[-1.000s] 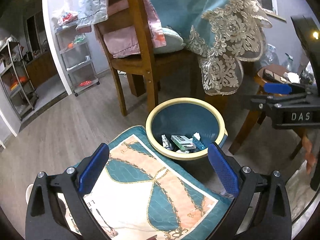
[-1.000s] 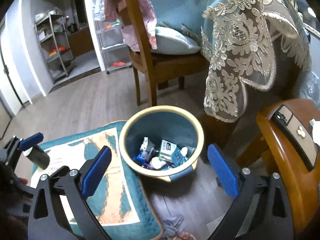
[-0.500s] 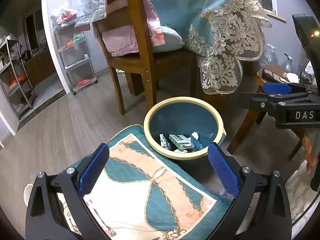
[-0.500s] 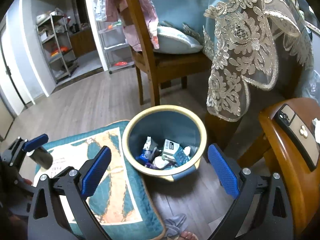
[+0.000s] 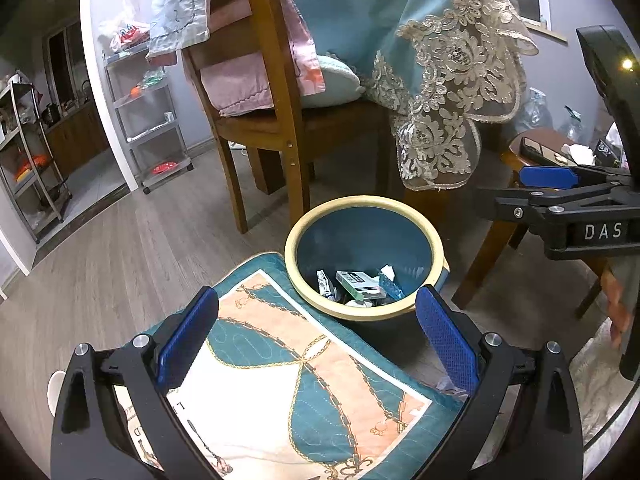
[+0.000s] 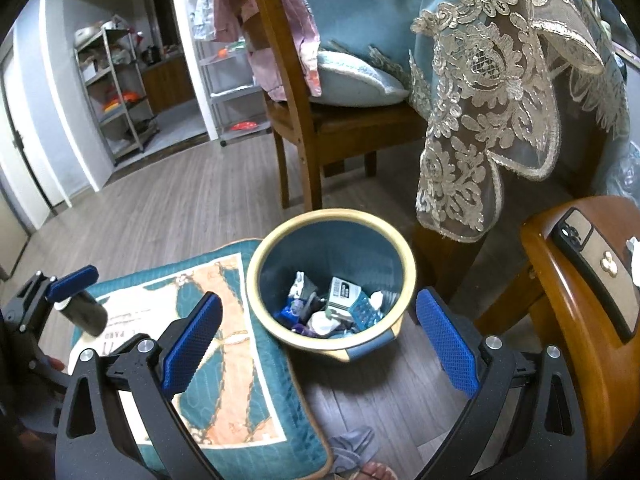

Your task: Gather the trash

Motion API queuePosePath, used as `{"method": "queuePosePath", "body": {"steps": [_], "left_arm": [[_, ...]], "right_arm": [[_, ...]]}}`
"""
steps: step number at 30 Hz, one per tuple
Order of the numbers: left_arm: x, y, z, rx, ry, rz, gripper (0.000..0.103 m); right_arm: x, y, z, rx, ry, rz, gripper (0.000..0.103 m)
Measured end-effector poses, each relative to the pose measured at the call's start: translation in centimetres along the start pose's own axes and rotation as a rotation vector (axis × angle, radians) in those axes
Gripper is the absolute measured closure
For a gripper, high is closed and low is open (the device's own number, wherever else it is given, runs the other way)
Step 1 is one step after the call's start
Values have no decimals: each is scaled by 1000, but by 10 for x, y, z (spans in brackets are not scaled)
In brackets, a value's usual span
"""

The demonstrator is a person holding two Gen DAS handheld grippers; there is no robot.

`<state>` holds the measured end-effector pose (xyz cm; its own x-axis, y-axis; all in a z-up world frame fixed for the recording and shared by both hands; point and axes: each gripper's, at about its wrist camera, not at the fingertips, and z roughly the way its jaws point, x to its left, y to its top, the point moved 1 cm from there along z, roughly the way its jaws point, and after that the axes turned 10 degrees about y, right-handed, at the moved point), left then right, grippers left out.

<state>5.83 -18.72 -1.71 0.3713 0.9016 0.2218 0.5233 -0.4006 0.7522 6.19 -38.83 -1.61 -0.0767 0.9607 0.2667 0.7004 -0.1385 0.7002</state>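
A blue waste bin with a cream rim (image 5: 424,232) stands on the wood floor beside a cushion; it also shows in the right wrist view (image 6: 408,264). Several pieces of trash (image 6: 340,306) lie in its bottom, among them a small grey box (image 5: 356,280). My left gripper (image 5: 318,338) is open and empty, held above the cushion just short of the bin. My right gripper (image 6: 320,334) is open and empty, held above the bin's near rim. The right gripper also shows in the left wrist view (image 5: 560,196).
A teal and orange patterned cushion (image 5: 288,380) lies on the floor left of the bin. A wooden chair (image 5: 276,128) and a lace-edged tablecloth (image 5: 448,92) stand behind. A wooden stool with a phone (image 6: 588,264) is at the right. A foot in a sandal (image 6: 360,456) is below.
Both grippers have drawn up and back slightly, so the bin sits a little farther off. Both stay open and empty.
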Motion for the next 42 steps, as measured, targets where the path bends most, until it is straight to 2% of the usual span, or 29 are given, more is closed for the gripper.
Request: {"method": "queuePosePath", "body": {"steps": [30,33,42], "left_arm": [[-3,-2,-1,-5,-6,14,6],[1,-1,-1,-7,15,8,6],[8,0,1,-4,9,-8,6]], "right_arm": [[0,-2,2,4,-1,3,6],[1,-3,1,6,1,6,6],[-1,-3,5,7,-51,-9,6]]}}
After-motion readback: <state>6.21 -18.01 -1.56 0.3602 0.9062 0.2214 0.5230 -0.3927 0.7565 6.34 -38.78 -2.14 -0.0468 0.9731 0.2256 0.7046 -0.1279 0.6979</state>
